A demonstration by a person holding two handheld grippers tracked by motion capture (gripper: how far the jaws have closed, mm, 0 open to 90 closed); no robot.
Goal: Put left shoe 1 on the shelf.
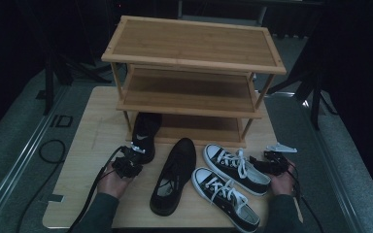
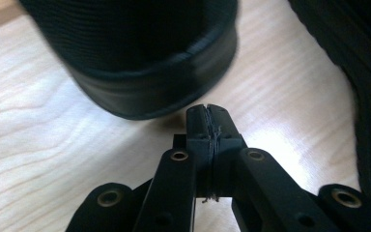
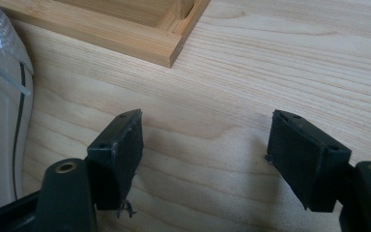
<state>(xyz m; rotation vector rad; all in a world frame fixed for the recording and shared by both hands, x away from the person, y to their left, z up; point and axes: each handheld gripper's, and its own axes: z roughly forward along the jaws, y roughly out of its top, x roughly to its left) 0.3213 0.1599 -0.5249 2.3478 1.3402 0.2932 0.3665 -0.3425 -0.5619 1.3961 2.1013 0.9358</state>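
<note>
My left gripper rests at the heel of a black shoe with a white logo, whose toe lies under the rack's lowest shelf. In the left gripper view the gripper is shut with nothing between the jaws, its tip just short of that shoe's heel. My right gripper lies beside a pair of black-and-white sneakers. In the right gripper view it stands open over bare table, with a sneaker's white toe at its left.
A three-shelf wooden rack stands at the back of the wooden table; its base corner lies ahead of my right gripper. A second black shoe lies between the two grippers. The second sneaker sits near the front edge.
</note>
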